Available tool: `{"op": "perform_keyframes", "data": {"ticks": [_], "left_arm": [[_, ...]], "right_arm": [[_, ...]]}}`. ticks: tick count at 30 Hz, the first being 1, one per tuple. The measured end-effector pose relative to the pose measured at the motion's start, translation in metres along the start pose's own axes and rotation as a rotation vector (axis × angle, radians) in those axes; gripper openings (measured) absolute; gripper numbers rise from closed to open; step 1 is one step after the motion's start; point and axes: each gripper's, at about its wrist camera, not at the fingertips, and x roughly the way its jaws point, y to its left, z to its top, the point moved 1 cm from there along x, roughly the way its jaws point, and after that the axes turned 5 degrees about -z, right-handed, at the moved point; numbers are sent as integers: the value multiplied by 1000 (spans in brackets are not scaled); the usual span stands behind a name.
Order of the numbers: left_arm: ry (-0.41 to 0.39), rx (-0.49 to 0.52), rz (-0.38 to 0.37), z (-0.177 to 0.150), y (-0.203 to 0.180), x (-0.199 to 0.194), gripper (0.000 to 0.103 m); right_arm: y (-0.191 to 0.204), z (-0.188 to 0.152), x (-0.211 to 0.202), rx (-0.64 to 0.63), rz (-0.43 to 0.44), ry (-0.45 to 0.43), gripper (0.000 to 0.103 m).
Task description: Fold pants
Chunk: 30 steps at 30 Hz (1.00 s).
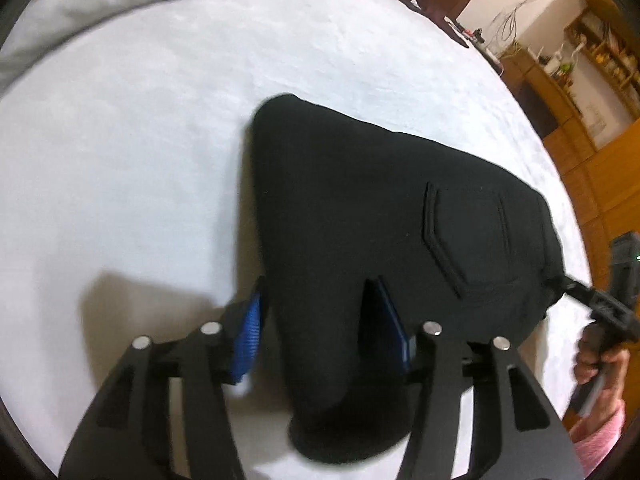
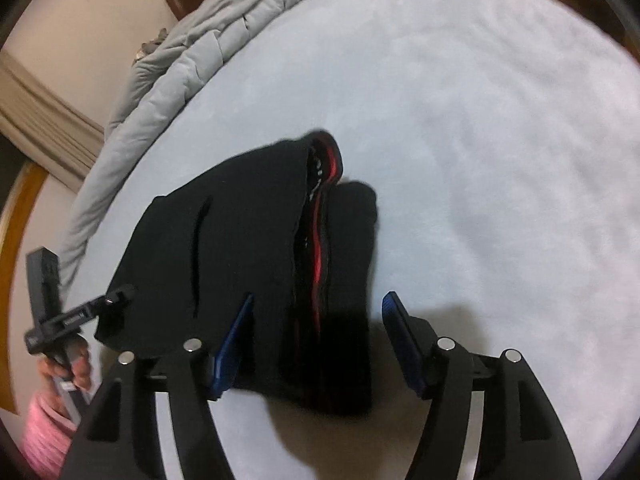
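Observation:
Black pants (image 1: 380, 216) lie folded in a thick bundle on the white bed (image 1: 140, 140); a back pocket faces up. In the right wrist view the pants (image 2: 240, 248) show a red-lined waistband at the folded edge. My left gripper (image 1: 320, 296) is open, its blue-padded fingers (image 1: 250, 320) straddling the near end of the bundle. My right gripper (image 2: 318, 308) is open too, its jaws on either side of the bundle's waistband end. The right gripper (image 1: 576, 290) shows at the bundle's far corner in the left view; the left gripper (image 2: 116, 296) shows likewise in the right view.
A grey duvet (image 2: 180, 64) is bunched along the head of the bed. Wooden cabinets and shelves (image 1: 580, 100) stand beyond the bed's right side. A person's hand in a pink sleeve (image 2: 48, 412) holds the other gripper.

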Motion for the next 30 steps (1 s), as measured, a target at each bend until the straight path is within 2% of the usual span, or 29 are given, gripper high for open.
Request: {"op": "perform_keyframes", "data": {"ticks": [2, 4, 6, 8, 9, 11, 13, 16, 17, 20, 24, 26, 28, 30], "left_arm": [[-32, 12, 33, -2, -5, -19, 53], [-83, 18, 50, -10, -10, -43, 54], [-110, 22, 42, -10, -19, -56, 56], [-131, 21, 37, -2, -35, -58, 57], [-134, 23, 33, -3, -38, -58, 58], [-117, 17, 34, -6, -43, -49, 59], [-96, 14, 66, -16, -34, -40, 59], [-58, 45, 111, -22, -33, -22, 59], [-41, 49, 121, -25, -31, -17, 59], [-26, 64, 148, -30, -29, -5, 62], [-45, 35, 148, -28, -28, -19, 62], [-47, 26, 148, -30, -28, -29, 69], [-51, 13, 175, -36, -31, -41, 80], [-55, 7, 200, -45, -35, -50, 85]], "right_arm": [[10, -5, -23, -50, -107, -52, 65], [27, -6, -46, -102, -169, -116, 65], [42, -5, -59, -123, -83, -139, 60], [57, -5, -60, -157, 13, -122, 57], [65, -5, -56, -176, 35, -110, 56], [71, -4, -43, -186, 19, -79, 55], [64, -9, -29, -166, -11, -34, 50], [43, -19, -10, -122, -52, 17, 49], [37, -23, -5, -107, -37, 26, 49], [36, -28, -2, -104, -29, 15, 49], [41, -33, -19, -95, -41, -24, 51], [42, -41, -41, -85, -45, -58, 52], [47, -47, -52, -83, -64, -75, 57], [52, -60, -65, -80, -100, -71, 62]]}}
